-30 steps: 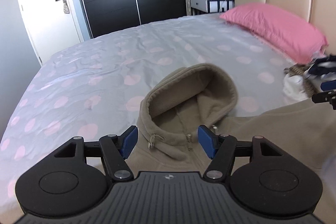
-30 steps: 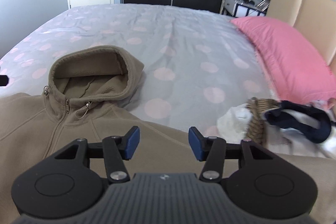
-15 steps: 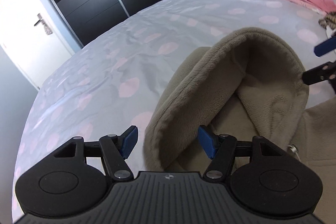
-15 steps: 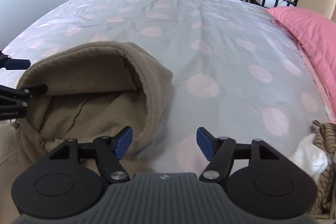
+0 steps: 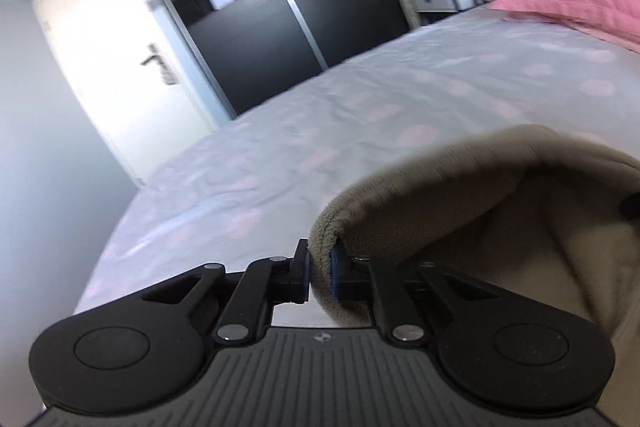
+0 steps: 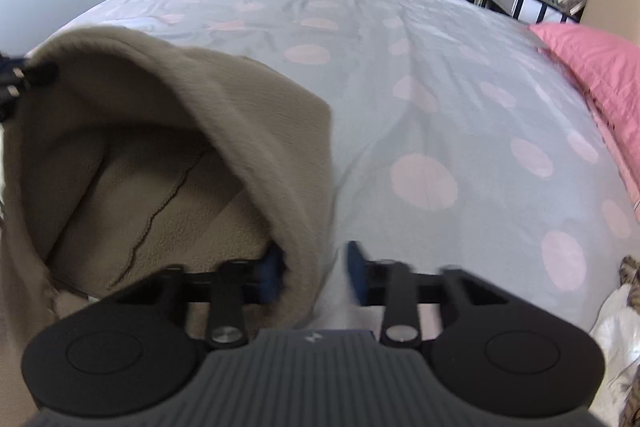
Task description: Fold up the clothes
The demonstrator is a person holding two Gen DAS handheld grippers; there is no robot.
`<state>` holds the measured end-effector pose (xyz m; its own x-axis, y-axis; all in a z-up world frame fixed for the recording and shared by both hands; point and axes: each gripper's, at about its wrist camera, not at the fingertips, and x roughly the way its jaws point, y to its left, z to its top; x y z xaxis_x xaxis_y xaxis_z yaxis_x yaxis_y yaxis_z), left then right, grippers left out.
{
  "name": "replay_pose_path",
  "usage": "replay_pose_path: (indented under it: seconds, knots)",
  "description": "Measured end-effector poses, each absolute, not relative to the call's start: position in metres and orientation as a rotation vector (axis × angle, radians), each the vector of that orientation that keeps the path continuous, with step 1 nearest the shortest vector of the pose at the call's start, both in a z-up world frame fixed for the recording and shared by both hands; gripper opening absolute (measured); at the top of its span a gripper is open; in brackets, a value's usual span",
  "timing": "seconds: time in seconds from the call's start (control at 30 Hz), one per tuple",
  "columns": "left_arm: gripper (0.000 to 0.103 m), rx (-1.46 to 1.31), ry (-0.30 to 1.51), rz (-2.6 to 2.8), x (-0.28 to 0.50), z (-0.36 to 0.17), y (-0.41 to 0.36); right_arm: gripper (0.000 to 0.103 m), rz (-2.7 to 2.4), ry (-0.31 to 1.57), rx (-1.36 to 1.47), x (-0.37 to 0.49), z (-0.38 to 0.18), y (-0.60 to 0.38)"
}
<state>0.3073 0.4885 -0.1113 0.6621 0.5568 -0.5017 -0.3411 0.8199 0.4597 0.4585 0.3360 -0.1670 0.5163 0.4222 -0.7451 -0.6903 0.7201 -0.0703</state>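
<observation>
Beige fleece hood (image 6: 168, 131) is lying on the bed (image 6: 400, 87). Your left gripper (image 5: 319, 275) is closing, pinching its rim. Your right gripper (image 6: 314, 271) is closing around the opposite rim, a gap showing at one pad. Lifting now, you are risking a one-sided slip.
</observation>
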Motion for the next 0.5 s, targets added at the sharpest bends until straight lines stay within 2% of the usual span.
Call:
replay_pose_path:
  seconds: [0.1,0.17,0.27,0.4,0.47,0.5]
  knots:
    - [0.008,0.380,0.744,0.512,0.298,-0.130,0.494,0.014,0.679,0.753,-0.444,0.453,-0.167,0.343]
    - [0.008,0.378,0.802,0.520,0.293,-0.147,0.498,0.014,0.684,0.726,-0.499,0.448,-0.171,0.346]
    - [0.008,0.312,0.925,0.539,0.291,-0.177,0.506,0.014,0.740,0.790,-0.624,0.441,-0.189,0.354]
    - [0.010,0.266,0.885,0.472,0.277,-0.184,0.505,0.014,0.720,0.761,-0.703,0.435,-0.201,0.355]
    - [0.014,0.191,0.816,0.418,0.263,-0.170,0.513,0.021,0.705,0.787,-0.658,0.442,-0.196,0.351]
    - [0.022,0.147,0.800,0.390,0.256,-0.163,0.518,0.029,0.699,0.786,-0.648,0.445,-0.192,0.348]
